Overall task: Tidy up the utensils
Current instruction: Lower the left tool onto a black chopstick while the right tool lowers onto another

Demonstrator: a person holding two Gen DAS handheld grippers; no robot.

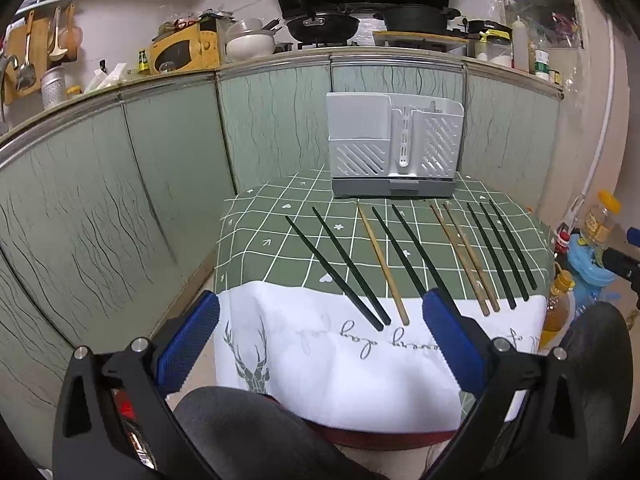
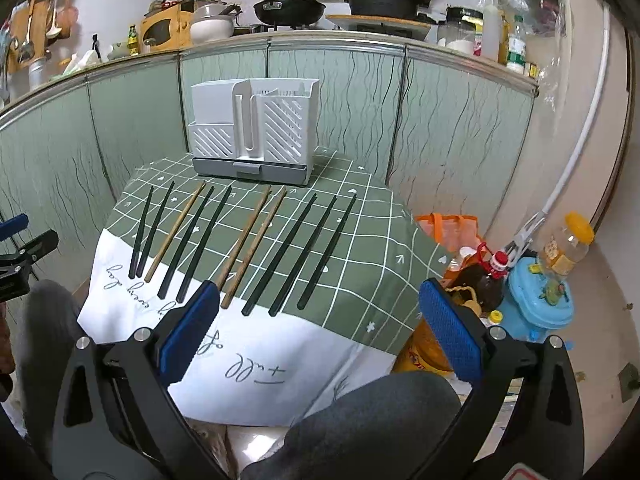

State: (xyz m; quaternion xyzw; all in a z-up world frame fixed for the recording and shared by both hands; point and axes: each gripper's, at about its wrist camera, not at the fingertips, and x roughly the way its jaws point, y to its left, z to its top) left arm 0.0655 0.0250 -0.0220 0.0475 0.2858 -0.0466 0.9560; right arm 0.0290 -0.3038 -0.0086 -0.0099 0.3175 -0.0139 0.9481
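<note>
Several chopsticks lie side by side on a small table covered with a green checked cloth point(image 1: 280, 248). Most are black chopsticks point(image 1: 340, 270) point(image 2: 296, 248); three are wooden chopsticks point(image 1: 382, 266) point(image 2: 248, 240). Behind them stands a white slotted utensil holder point(image 1: 394, 144) point(image 2: 252, 132) on a grey base. My left gripper point(image 1: 320, 320) hovers open before the near table edge, with nothing between its blue pads. My right gripper point(image 2: 320, 312) is also open and empty, held above the near right part of the table. Its tip point(image 1: 634, 236) shows at the right edge of the left wrist view.
Green cabinet fronts point(image 1: 160, 184) close in behind and left of the table. Oil bottles point(image 2: 480, 276), a blue container point(image 2: 536, 300) and an orange bag point(image 2: 452, 228) crowd the floor to the right. A person's grey-clad knees point(image 1: 248, 432) point(image 2: 360, 420) sit below the grippers.
</note>
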